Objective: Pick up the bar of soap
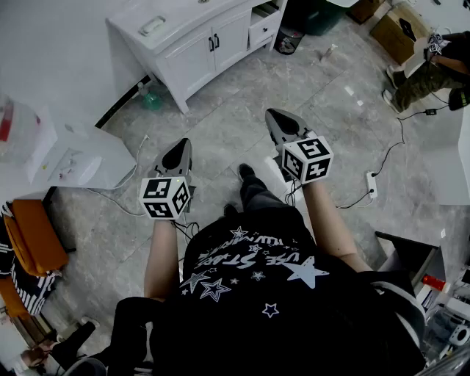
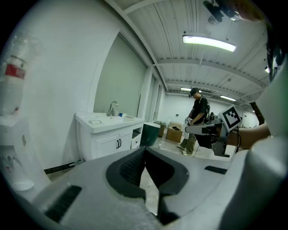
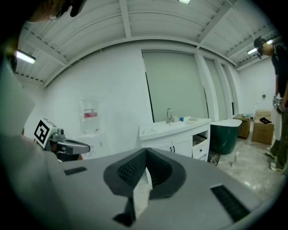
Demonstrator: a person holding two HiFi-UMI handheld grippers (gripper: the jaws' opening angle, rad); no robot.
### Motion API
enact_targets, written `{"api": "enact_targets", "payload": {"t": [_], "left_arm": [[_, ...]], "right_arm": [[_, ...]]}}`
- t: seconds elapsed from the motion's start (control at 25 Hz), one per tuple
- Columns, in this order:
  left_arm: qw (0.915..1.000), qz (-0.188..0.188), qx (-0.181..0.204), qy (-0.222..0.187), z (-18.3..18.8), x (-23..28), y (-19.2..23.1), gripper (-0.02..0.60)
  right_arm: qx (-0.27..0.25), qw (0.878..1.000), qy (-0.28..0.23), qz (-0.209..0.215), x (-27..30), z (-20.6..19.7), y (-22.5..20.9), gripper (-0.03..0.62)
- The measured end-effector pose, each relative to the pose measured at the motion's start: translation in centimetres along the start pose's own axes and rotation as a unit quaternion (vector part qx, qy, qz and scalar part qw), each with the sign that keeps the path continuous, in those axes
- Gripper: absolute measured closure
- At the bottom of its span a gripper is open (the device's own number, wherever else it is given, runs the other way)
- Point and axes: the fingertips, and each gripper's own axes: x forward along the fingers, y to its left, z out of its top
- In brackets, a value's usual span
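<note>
Left gripper point(image 1: 182, 147) fingers closed tip to tip, nothing between. Right gripper point(image 1: 275, 117) fingers closed too, empty. The bar of soap point(image 1: 152, 26) is probably that pale block on the white vanity bench point(image 1: 192, 20), far left, well apart from you. Likely light, hard and slippery, so pinch across its long sides at mid-bar.

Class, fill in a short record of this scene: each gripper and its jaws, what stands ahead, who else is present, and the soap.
Left gripper: held over the floor, jaws together, empty
Right gripper: held over the floor, jaws together, empty
Ahead: white vanity with a tap, across the grey floor
Other person: standing at the far right
Soap: not clearly made out
</note>
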Motion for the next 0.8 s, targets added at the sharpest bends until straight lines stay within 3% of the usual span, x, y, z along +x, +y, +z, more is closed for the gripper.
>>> {"api": "enact_targets", "payload": {"t": [0.48, 0.8], "left_arm": [[0.9993, 0.011, 0.035, 0.006, 0.0, -1.5, -0.5, 0.571], [0.9996, 0.013, 0.023, 0.007, -1.2, -2.8, 0.0, 0.571]], "right_arm": [[0.006, 1.0, 0.001, 0.014, 0.1, 0.0, 1.1, 0.588], [0.028, 0.999, 0.002, 0.028, 0.7, -1.2, 2.8, 0.588]]}}
